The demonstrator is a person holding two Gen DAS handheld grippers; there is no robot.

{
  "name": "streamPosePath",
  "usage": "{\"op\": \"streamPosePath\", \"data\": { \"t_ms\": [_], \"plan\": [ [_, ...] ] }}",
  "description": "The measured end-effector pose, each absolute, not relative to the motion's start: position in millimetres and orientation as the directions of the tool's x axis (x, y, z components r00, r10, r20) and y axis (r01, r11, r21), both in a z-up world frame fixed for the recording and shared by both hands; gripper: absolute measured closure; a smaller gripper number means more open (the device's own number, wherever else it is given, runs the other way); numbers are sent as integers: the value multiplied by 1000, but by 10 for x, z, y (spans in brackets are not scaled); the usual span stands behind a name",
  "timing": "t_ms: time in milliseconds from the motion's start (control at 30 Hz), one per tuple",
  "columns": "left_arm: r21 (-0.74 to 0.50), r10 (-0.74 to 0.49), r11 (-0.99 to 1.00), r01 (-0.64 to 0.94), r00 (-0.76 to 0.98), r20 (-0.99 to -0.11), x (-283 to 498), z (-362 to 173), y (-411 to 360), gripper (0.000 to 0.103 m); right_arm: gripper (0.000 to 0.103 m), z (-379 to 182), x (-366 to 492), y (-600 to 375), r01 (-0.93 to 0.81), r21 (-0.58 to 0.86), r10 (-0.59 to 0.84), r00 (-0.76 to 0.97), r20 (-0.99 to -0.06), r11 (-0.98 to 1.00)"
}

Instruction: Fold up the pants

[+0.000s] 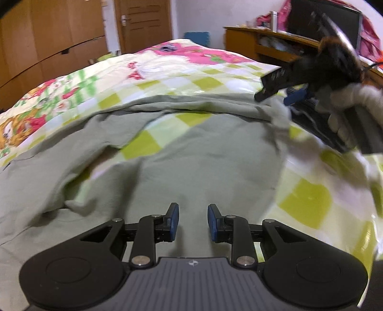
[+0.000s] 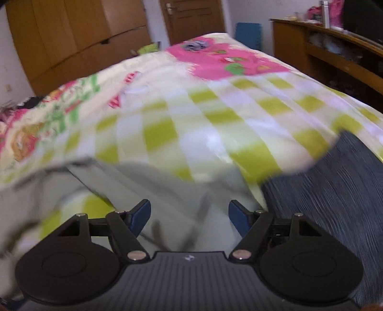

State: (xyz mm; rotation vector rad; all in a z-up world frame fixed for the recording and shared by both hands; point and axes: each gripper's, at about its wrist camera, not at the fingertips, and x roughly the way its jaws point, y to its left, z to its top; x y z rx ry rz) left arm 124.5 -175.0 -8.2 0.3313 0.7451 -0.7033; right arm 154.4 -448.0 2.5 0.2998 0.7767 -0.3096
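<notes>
Grey-green pants [image 1: 182, 153] lie spread and wrinkled on the checked bedspread [image 1: 167, 79], legs running to the left. My left gripper [image 1: 193, 222] is open and empty, just above the pants' near part. My right gripper [image 2: 189, 216] is open over a pale grey part of the pants [image 2: 172, 189]; the view is blurred. In the left wrist view the right gripper [image 1: 280, 95] shows at the upper right, held in a white-gloved hand [image 1: 352, 107], its tips by the pants' right edge [image 1: 280, 114].
The bed fills both views. A wooden desk [image 1: 263, 40] with a monitor [image 1: 323, 21] stands at the right. A wooden wardrobe [image 1: 47, 36] and a door [image 1: 143, 21] are at the back. A dark grey ribbed surface [image 2: 335, 191] lies by the bed's right edge.
</notes>
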Motion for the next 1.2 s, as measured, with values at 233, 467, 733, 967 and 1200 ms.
{"op": "streamPosePath", "data": {
  "t_ms": [233, 467, 733, 967, 1200],
  "plan": [
    [61, -469, 675, 735, 491, -734, 1029, -106, -1976, 60, 102, -6, 1389, -4978, 426, 223, -120, 643, -756, 877],
    [48, -487, 665, 745, 481, -729, 1079, -127, -2242, 59, 103, -112, 1200, -5156, 422, 131, -183, 625, -759, 897],
    [-4, -530, 644, 765, 442, -724, 1123, -201, -2550, 59, 77, 86, 1170, -5155, 491, 162, -203, 608, -768, 856],
    [3, -526, 639, 769, 440, -728, 1011, -191, -2572, 58, 20, -19, 1257, -4664, 445, 263, -88, 628, -773, 856],
    [39, -503, 639, 768, 456, -734, 925, -198, -2556, 57, 81, -176, 1126, -4733, 516, 220, -160, 593, -789, 828]
  ]
}}
